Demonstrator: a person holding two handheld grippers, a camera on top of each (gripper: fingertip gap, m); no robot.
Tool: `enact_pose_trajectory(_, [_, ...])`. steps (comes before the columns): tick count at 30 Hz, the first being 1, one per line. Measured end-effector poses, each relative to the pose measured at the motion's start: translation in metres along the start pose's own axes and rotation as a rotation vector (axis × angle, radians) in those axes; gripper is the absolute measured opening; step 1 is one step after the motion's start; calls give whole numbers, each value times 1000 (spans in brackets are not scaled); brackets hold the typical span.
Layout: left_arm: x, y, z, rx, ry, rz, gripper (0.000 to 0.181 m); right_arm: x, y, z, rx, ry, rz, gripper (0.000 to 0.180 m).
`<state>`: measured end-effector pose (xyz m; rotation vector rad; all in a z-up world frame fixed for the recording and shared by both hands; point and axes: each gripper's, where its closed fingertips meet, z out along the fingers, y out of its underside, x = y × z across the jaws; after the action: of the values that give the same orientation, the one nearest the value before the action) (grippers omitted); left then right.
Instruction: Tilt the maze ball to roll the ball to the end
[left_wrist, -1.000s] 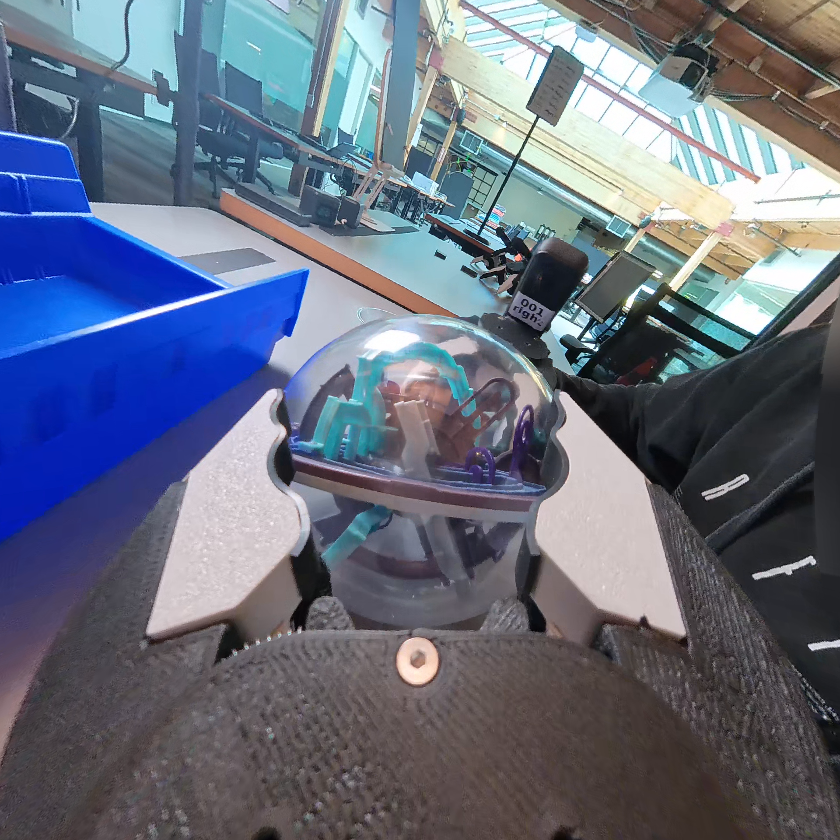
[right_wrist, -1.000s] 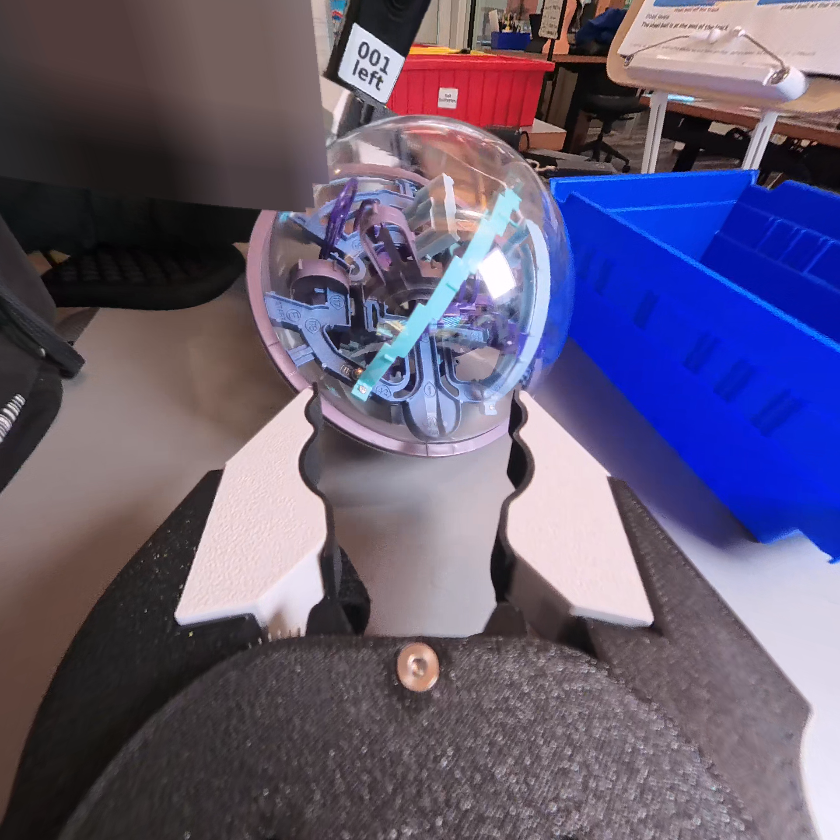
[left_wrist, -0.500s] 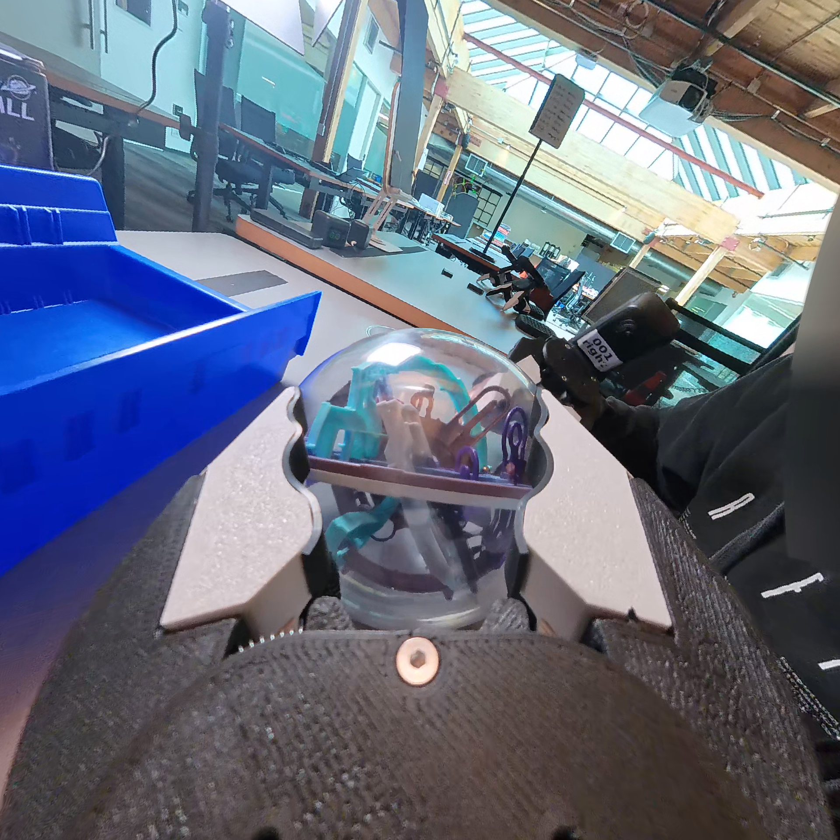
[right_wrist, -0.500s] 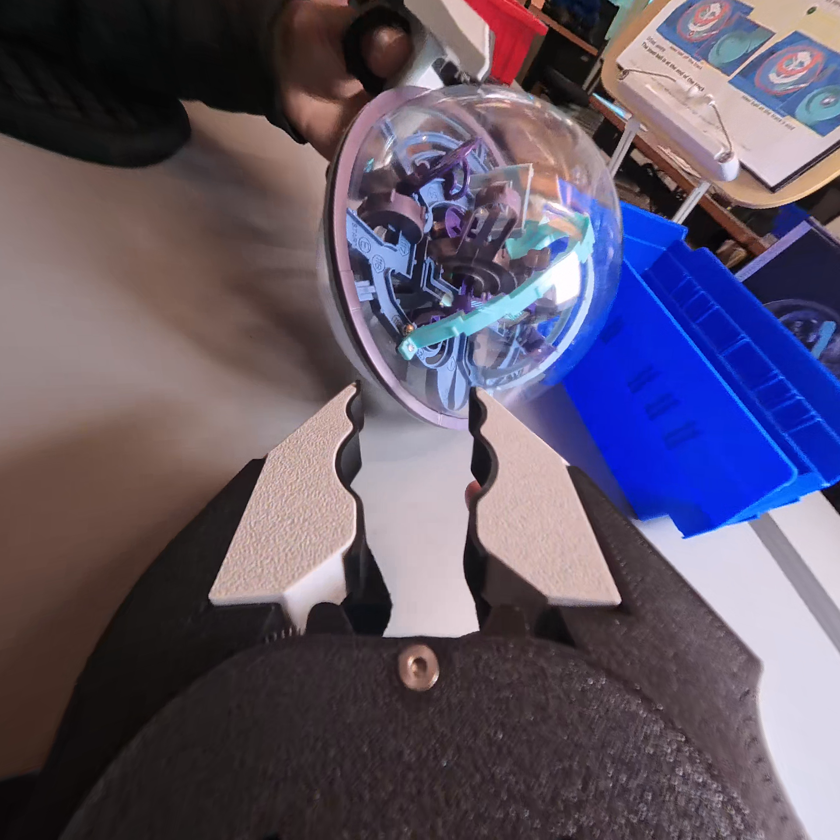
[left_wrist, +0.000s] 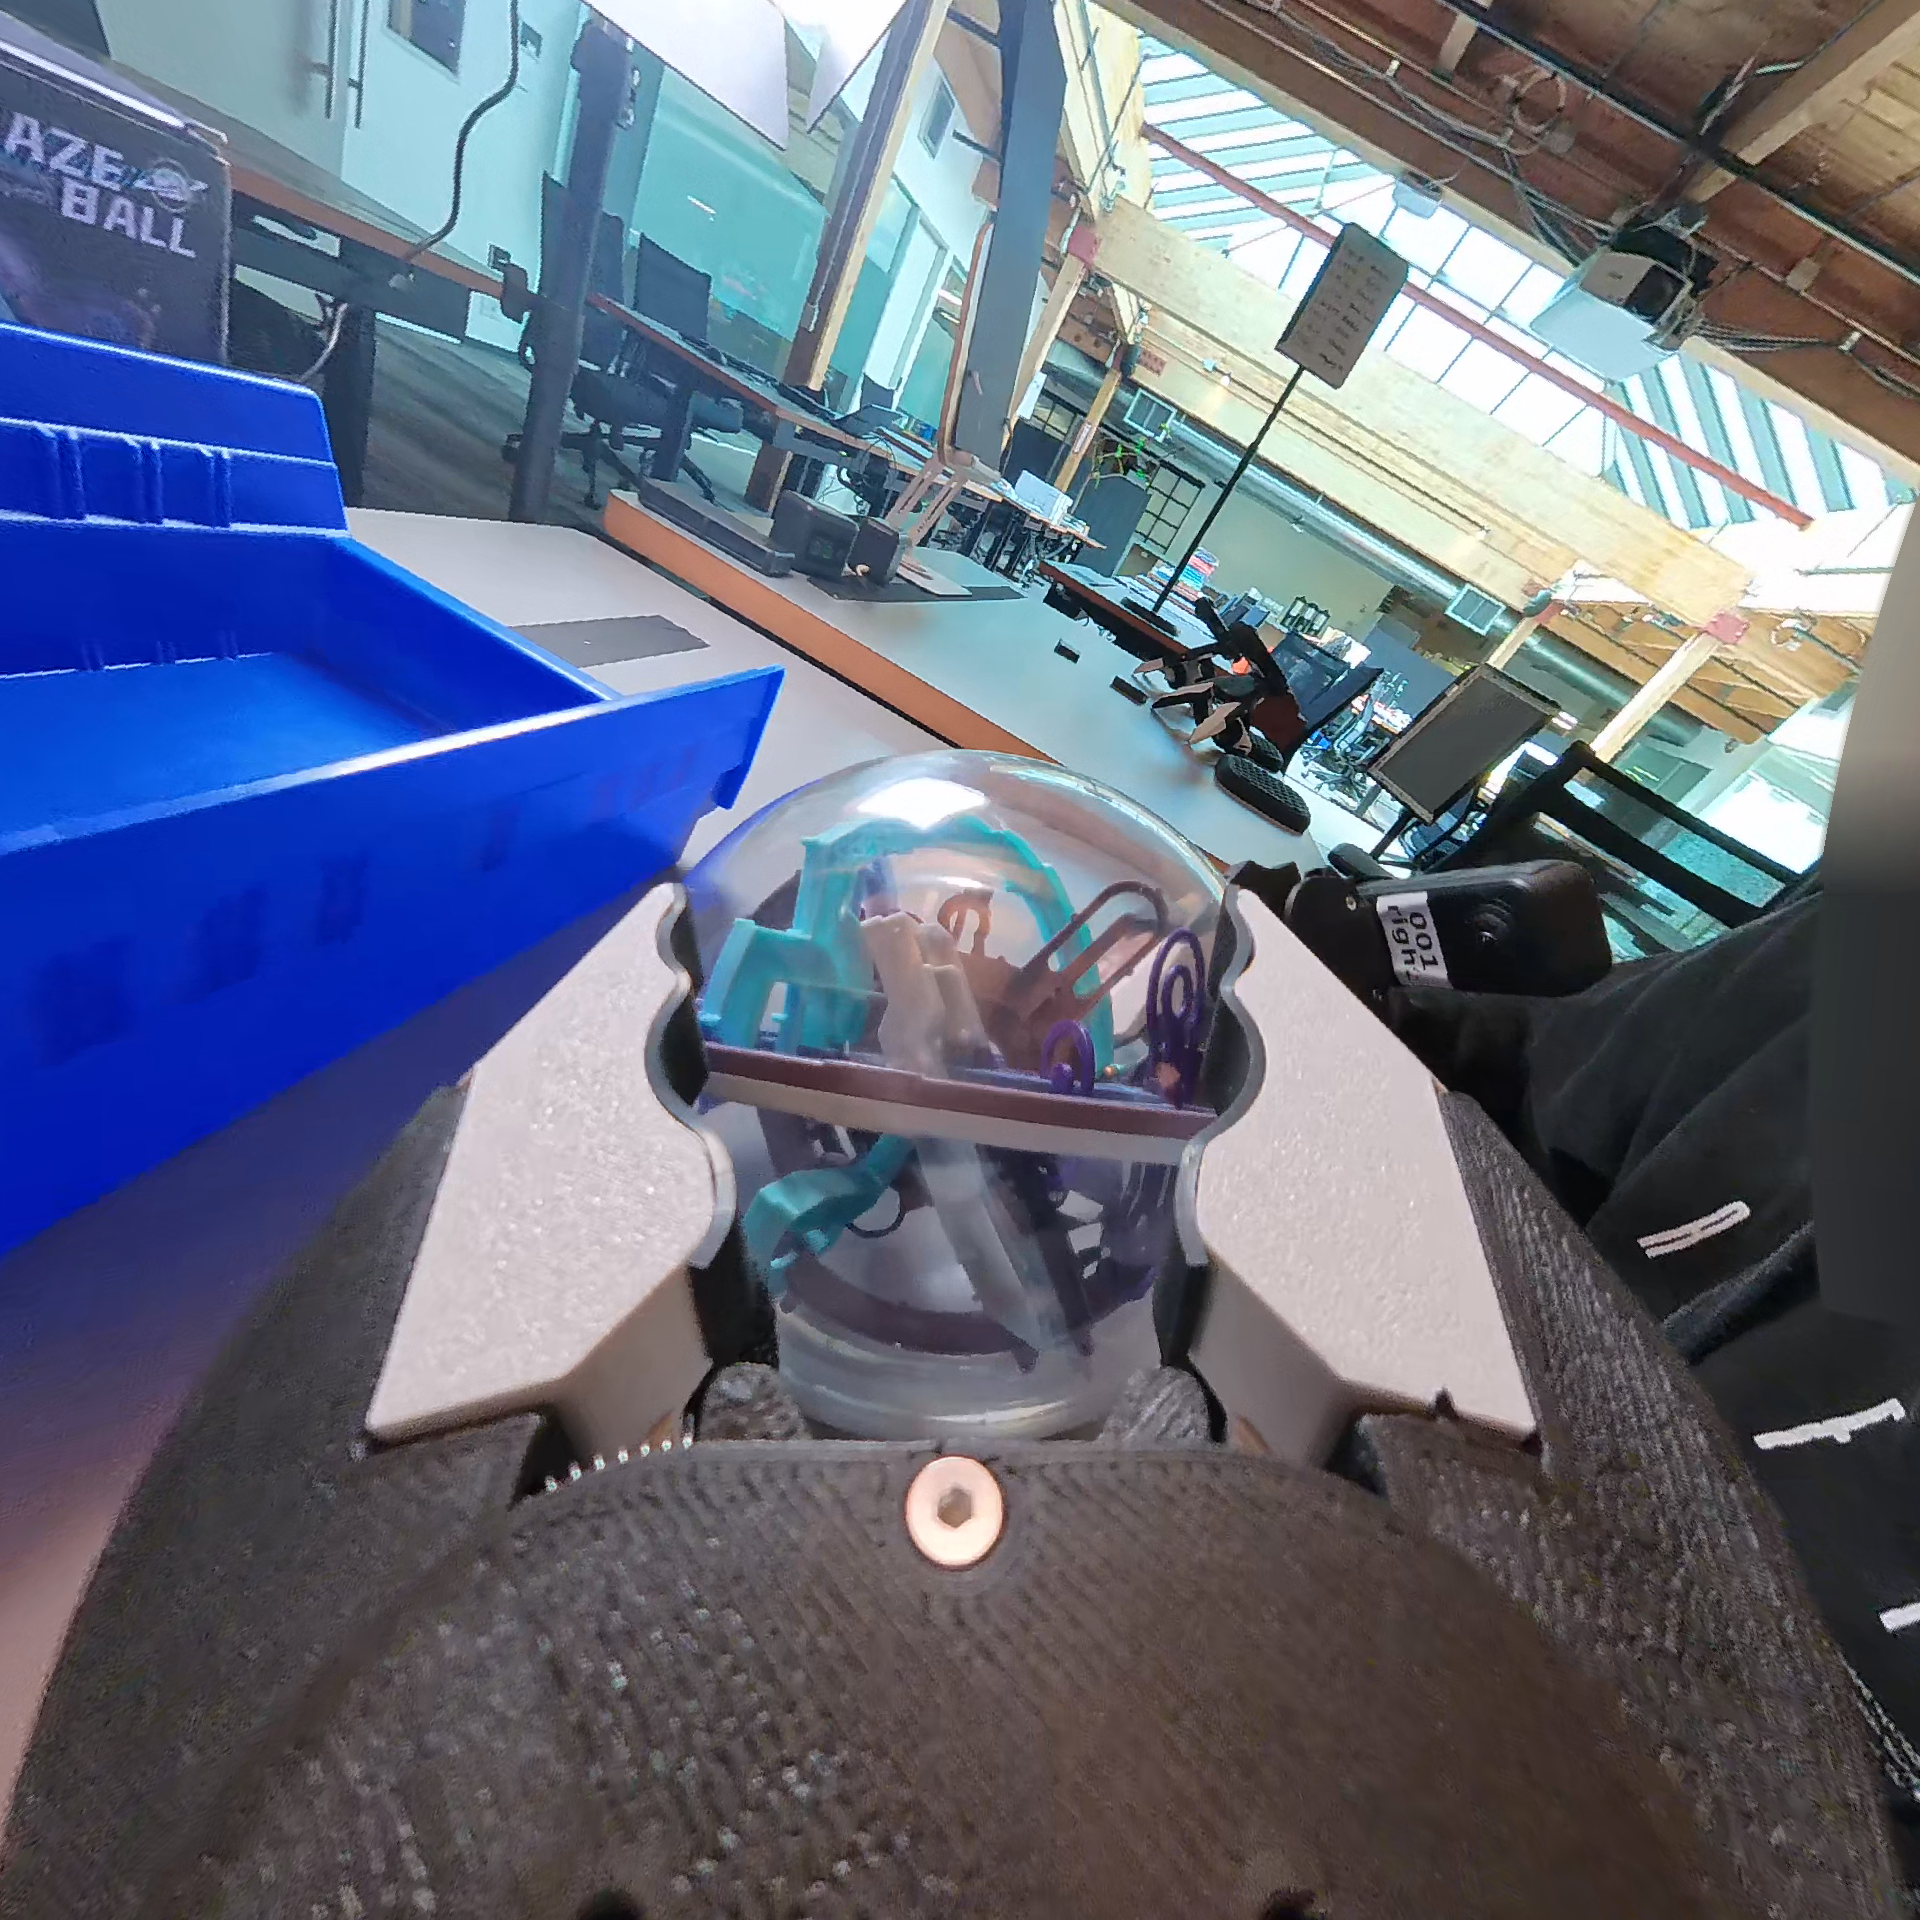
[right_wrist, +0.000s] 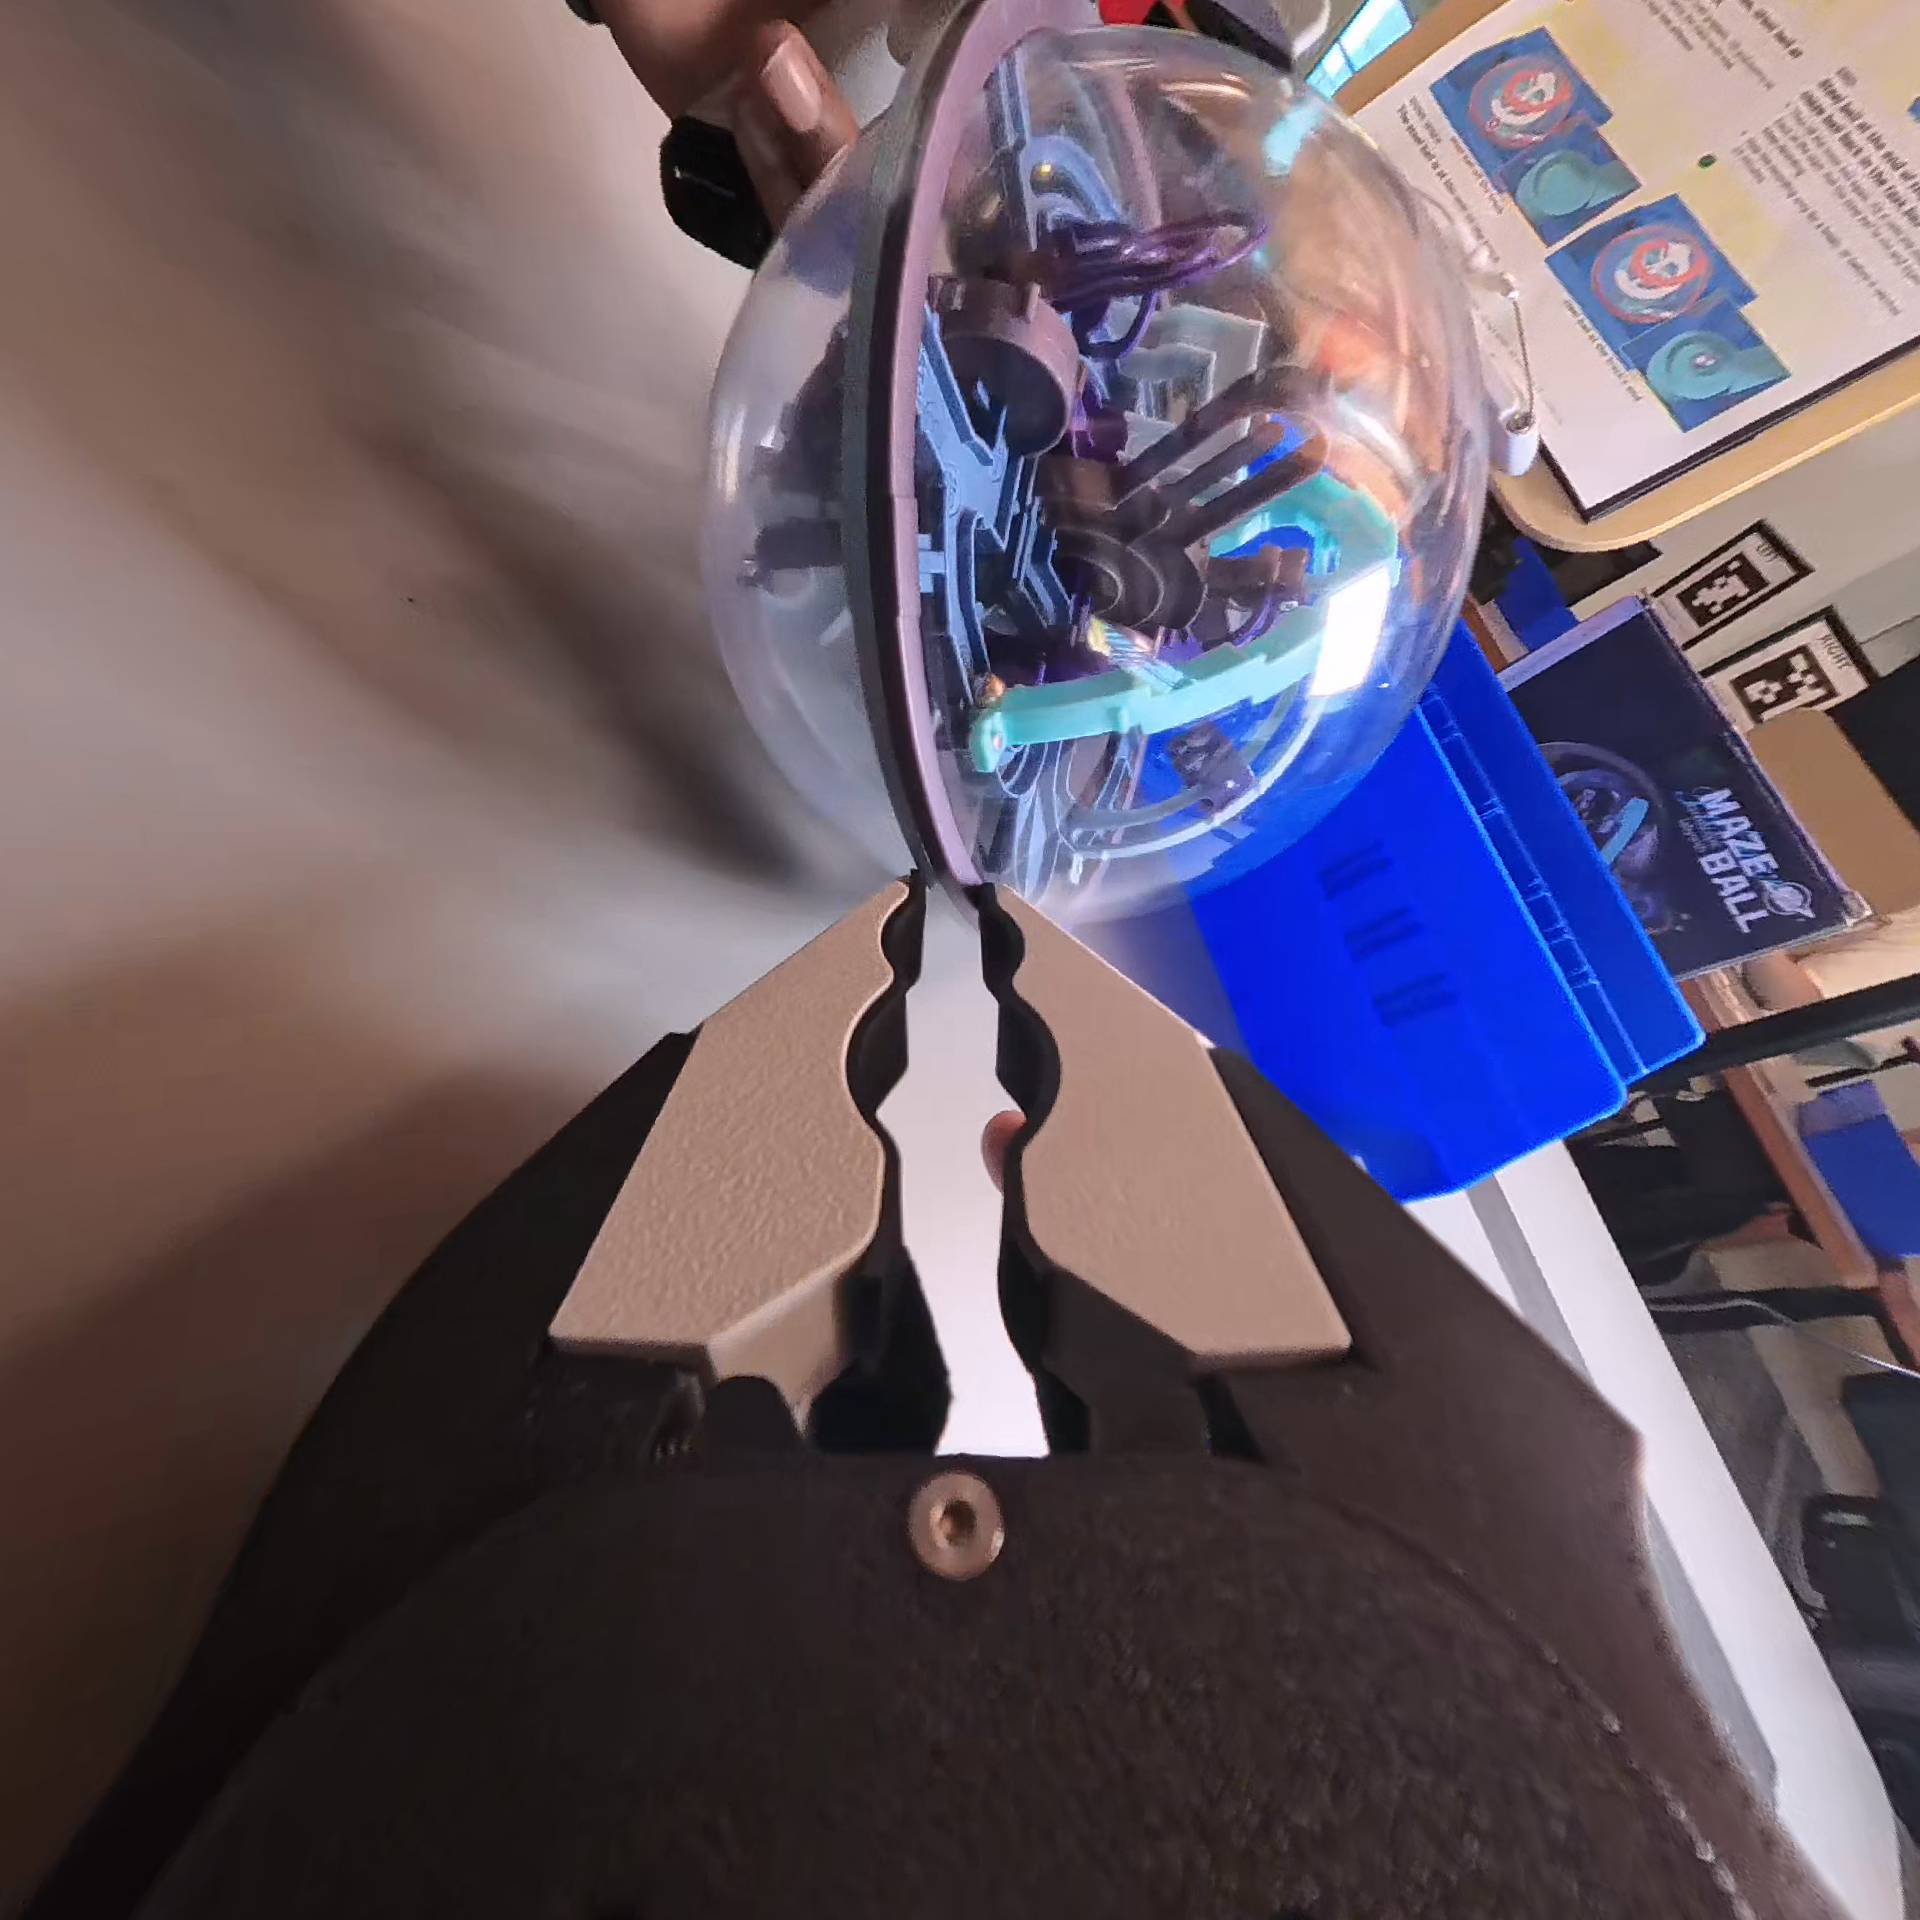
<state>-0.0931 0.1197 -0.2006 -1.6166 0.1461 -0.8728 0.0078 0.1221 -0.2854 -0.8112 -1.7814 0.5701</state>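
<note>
Blue plastic bin: rigid, ribbed walls, its visible interior bare, standing on the pale table just left of the maze ball. Maze ball: clear hard sphere enclosing teal, purple and brown tracks, clamped between the left gripper pads. Right gripper: textured grey fingers nearly closed, tips nipping the ball's equatorial rim.

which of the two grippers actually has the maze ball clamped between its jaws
The left gripper: the maze ball sits deep between its jaws, pressed on both sides. The right gripper has its jaws nearly closed, only at the ball's seam rim.
</note>
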Motion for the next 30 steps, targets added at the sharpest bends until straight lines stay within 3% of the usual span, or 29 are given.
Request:
enact_pose_trajectory(6, [5,-3,2,-29,-8,61,90,-5,-2,-1,37,-76,97,7])
enact_pose_trajectory(11, [18,-7,-1,-51,5,159,101,-14,-6,-3,67,-182,237,0])
enact_pose_trajectory(15, [20,1,-2,-109,-16,237,112,-20,-7,-3,68,-208,230,0])
enact_pose_trajectory(21, [26,10,1,-168,-10,296,112,-18,-7,-7,71,-217,220,0])
enact_pose_trajectory(22, [26,10,1,-168,-12,296,111,-11,-6,-10,73,-214,234,3])
enact_pose_trajectory(28, [29,10,12,-199,14,324,110,27,0,-30,68,-380,381,76])
enact_pose_trajectory(30, [33,11,18,-235,48,353,110,40,-3,-30,73,-431,391,89])
